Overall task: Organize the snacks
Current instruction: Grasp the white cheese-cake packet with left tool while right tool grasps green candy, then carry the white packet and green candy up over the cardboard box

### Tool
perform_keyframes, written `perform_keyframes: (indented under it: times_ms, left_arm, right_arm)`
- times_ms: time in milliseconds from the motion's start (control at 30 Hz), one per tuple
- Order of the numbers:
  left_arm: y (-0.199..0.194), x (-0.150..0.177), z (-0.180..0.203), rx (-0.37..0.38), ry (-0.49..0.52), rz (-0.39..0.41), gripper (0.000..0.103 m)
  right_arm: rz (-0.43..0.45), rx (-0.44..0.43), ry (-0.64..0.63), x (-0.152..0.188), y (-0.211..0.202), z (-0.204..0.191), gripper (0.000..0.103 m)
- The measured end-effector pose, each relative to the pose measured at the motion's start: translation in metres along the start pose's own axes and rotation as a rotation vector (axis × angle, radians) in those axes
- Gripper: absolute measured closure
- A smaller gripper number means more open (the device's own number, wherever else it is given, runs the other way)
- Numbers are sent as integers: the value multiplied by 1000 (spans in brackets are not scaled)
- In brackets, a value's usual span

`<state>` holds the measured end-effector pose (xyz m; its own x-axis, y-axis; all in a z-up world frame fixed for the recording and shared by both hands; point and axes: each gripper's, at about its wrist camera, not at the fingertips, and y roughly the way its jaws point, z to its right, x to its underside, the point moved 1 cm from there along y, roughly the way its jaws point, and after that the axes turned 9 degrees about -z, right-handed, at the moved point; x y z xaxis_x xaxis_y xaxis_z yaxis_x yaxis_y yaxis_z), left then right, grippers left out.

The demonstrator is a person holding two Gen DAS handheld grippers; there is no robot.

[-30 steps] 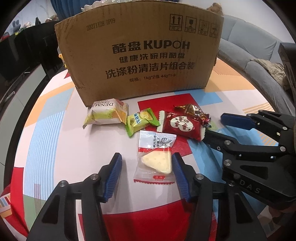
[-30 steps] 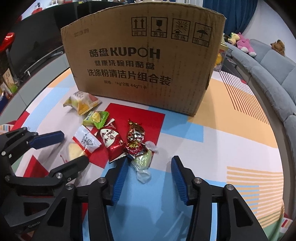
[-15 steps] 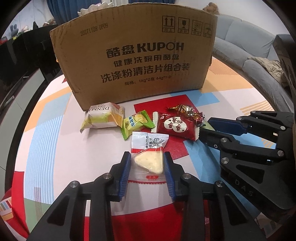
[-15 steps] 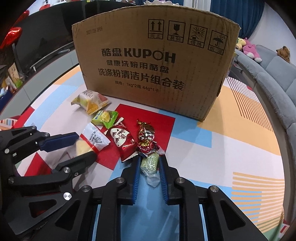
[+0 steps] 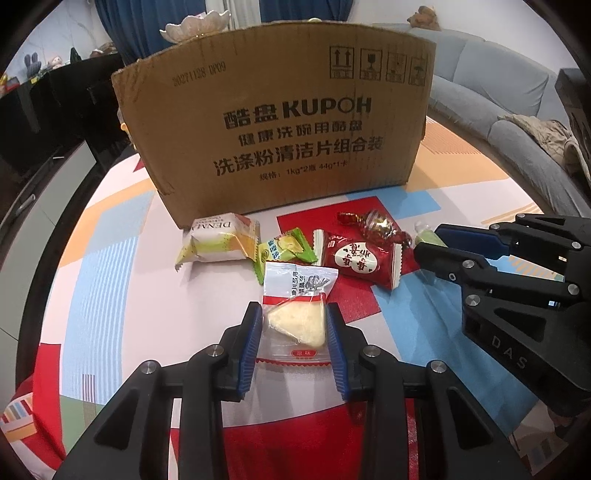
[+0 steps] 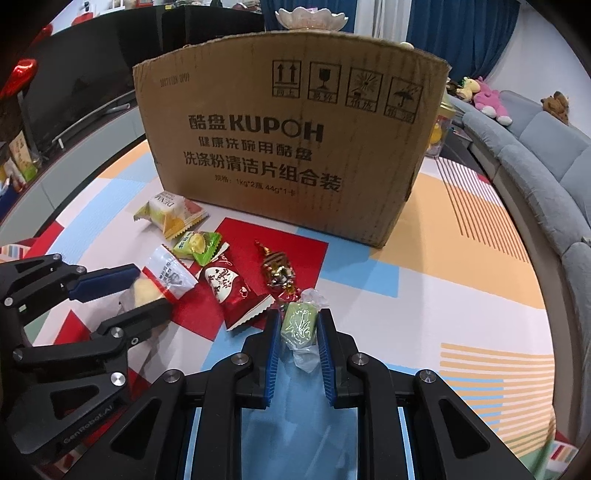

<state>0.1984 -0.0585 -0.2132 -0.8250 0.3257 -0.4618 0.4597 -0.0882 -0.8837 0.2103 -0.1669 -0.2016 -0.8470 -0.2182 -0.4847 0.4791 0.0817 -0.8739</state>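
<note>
My left gripper (image 5: pixel 293 321) is shut on a clear packet holding a pale triangular cake (image 5: pixel 297 321), blue pads pressing both sides. My right gripper (image 6: pixel 298 326) is shut on a small green candy (image 6: pixel 298 322) in clear wrap. Both snacks sit low over the colourful tabletop. Between the grippers lie a red packet (image 5: pixel 356 260), a gold-and-red foil candy (image 5: pixel 373 225), a green packet (image 5: pixel 284 249) and a white-and-yellow packet (image 5: pixel 218 242). A large cardboard box (image 5: pixel 280 125) stands upright behind them. The right gripper (image 5: pixel 432 245) also shows at the right of the left wrist view.
The table (image 6: pixel 461 266) carries a patchwork of red, blue, orange and white. A grey sofa (image 6: pixel 535 147) with plush toys curves along the right. A dark cabinet (image 6: pixel 74 85) runs along the left. A white bowl (image 6: pixel 310 16) shows above the box.
Both grippers have closed: the left onto the triangular cake packet, the right onto the green candy. Both hands crept slightly forward toward the box.
</note>
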Motion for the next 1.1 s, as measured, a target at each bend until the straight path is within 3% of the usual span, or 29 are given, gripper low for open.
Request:
perform_keyframes:
  times_ms: [1100]
  left_arm:
    - [-59,-3,-7,-59,-26,105,69]
  right_arm:
    - [105,25,-11,-2,-68,-10,82]
